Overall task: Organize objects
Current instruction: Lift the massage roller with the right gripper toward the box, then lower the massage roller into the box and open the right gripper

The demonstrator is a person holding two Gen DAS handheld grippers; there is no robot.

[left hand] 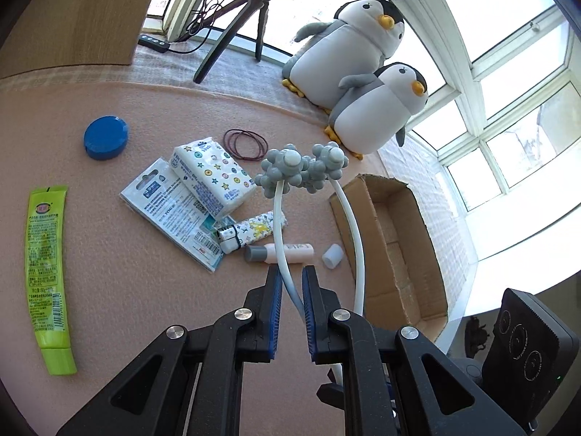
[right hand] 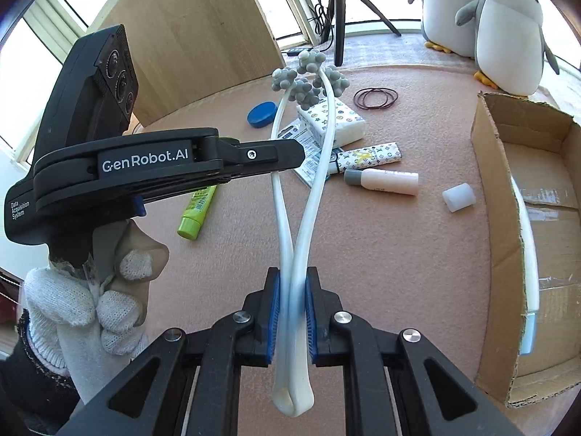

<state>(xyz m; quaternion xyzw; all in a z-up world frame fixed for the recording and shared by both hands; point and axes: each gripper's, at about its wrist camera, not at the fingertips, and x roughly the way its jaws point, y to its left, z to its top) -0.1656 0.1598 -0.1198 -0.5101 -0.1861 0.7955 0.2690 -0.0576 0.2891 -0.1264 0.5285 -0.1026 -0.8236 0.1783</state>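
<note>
My right gripper (right hand: 292, 287) has its fingers closed on the massager (right hand: 296, 218), pinching both white prongs together near their joined base; the prongs rise away from me and end in grey knobbed heads above the surface (right hand: 381, 254). My left gripper (left hand: 292, 283) has one prong of the same massager (left hand: 281, 214) between its blue pads, and I cannot tell whether the pads actually press it. In the right view a gloved hand (right hand: 90, 301) holds the left tool, which reaches across from the left. Beyond the fingers lie a small pink bottle (right hand: 385, 181), a white cap (right hand: 459, 198), a patterned lighter (right hand: 370, 155), a tissue pack (right hand: 336, 121) and rubber bands (right hand: 376, 99). An open cardboard box (right hand: 494, 189) sits at the surface's right edge. A green tube (left hand: 45, 276) lies near the left edge.
</note>
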